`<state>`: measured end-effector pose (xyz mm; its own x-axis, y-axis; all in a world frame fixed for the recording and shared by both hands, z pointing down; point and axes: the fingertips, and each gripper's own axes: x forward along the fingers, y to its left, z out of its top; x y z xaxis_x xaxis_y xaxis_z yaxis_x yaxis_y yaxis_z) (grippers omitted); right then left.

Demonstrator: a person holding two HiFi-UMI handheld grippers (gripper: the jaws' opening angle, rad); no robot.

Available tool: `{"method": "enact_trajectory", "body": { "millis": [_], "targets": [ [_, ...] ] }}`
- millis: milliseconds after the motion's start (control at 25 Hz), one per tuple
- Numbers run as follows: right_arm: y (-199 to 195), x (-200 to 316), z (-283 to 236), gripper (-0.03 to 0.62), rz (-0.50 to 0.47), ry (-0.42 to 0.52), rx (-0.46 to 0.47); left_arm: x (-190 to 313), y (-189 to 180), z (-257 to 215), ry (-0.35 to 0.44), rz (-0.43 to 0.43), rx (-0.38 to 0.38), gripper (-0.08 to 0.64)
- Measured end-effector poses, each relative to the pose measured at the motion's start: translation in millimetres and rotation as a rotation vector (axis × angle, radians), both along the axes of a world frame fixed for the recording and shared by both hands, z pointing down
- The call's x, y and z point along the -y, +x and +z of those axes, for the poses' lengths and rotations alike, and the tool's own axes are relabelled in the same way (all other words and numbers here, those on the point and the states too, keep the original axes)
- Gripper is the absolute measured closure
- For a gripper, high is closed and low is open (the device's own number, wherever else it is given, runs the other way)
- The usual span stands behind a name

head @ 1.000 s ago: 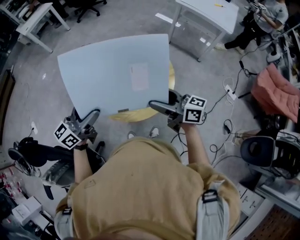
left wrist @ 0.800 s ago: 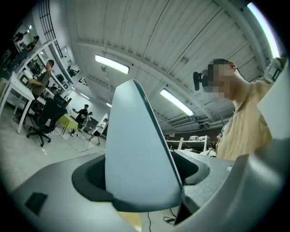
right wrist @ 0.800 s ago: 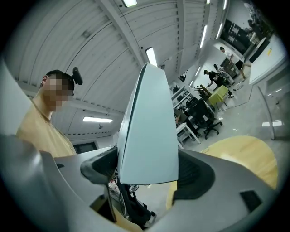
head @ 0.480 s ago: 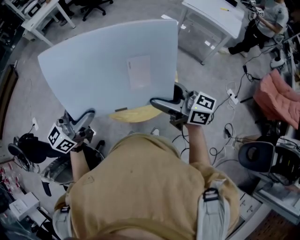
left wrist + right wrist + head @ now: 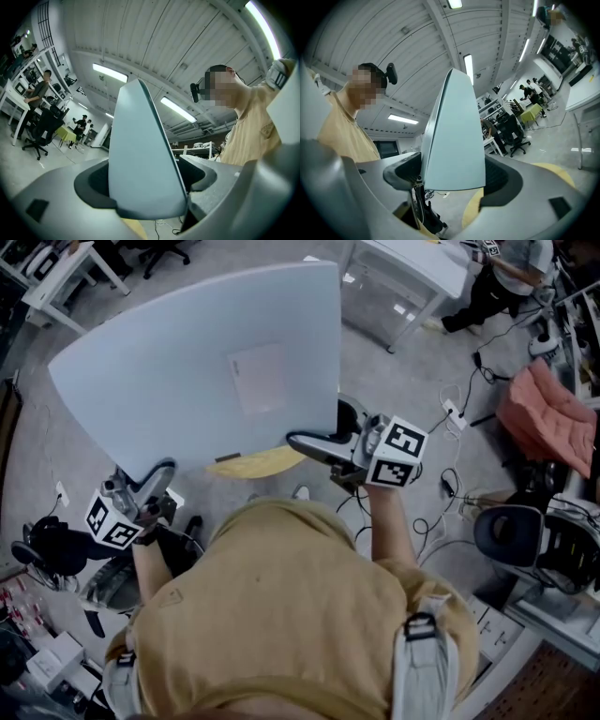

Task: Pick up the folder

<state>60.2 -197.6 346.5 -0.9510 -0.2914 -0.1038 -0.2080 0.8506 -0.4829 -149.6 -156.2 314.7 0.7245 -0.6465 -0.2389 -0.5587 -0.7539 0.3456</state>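
Folder: a large pale blue folder (image 5: 169, 381) fills the head view from 9 to 12 o'clock, held up off the table by its near edge, one gripper at each near corner.
Label: a small white rectangle (image 5: 258, 379) sits on the folder's upper face, right of its middle.
Left gripper: the left gripper (image 5: 155, 476), at 8 o'clock, has its jaws pinching the folder's near left corner; in its own view the folder's rounded corner stands between the two dark pads and rises toward the ceiling.
Right gripper: the right gripper (image 5: 314, 444), just right of centre, has its jaws closed on the folder's near right corner; in its own view the folder's edge stands upright between the pads.
Table: a round yellow table (image 5: 258, 462) peeks out under the folder's near edge, between the two grippers.
Person: a yellow shirt (image 5: 281, 615) fills 6 o'clock.
Surroundings: a white desk (image 5: 412, 268) at 1 o'clock, a pink cushion (image 5: 544, 423) at 3 o'clock.
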Motion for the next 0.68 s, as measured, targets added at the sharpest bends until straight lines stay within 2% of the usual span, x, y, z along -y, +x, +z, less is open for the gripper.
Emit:
{"method": "enact_trajectory", "body": {
  "millis": [680],
  "targets": [
    [17.8, 1.0, -1.3, 0.236, 0.023, 0.021, -0.002, 4.1, 18.2, 0.2, -0.003, 0.015, 0.011, 0.153]
  ]
}}
